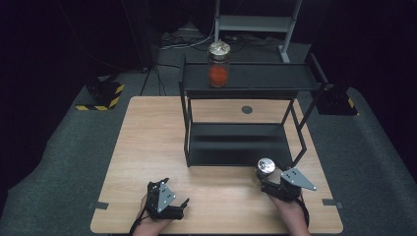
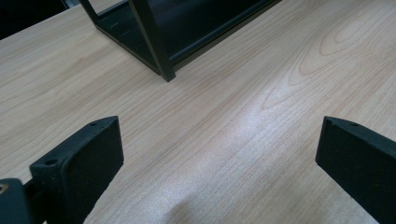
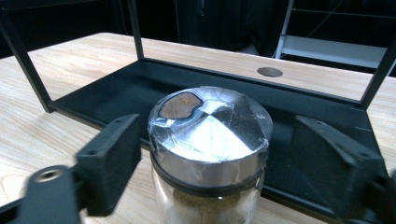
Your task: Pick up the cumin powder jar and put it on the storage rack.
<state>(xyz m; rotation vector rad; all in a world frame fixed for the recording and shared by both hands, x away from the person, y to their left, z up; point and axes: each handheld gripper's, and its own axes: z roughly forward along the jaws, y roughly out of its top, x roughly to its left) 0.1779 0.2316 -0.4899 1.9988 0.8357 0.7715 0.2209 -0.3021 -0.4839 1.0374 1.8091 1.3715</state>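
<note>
You've got a light wooden table in front of you, sitting on grey carpet with dark surroundings. The biggest thing on it is a black two-level metal rack, set toward the far half of the table. Its lower shelf rests on the tabletop and the top shelf sits up on thin posts.

On that top shelf, toward its left end, there's a glass jar with orange-red stuff inside and a crinkly foil-looking lid, standing upright. Just behind the rack there's a small round hole in the tabletop.

Your right gripper is near the front right of the table, just in front of the rack's lower shelf. A second jar, with a shiny metal lid covered in clear tape and something brownish inside, stands upright between its jaws. In the right gripper view the jaws sit on either side of the jar with a little gap showing on each side, so I can't tell for sure whether they're actually squeezing it or just around it.

Your left gripper is at the front left, well apart from the rack and both jars. Its jaws are spread wide over bare wood, holding nothing.
</note>
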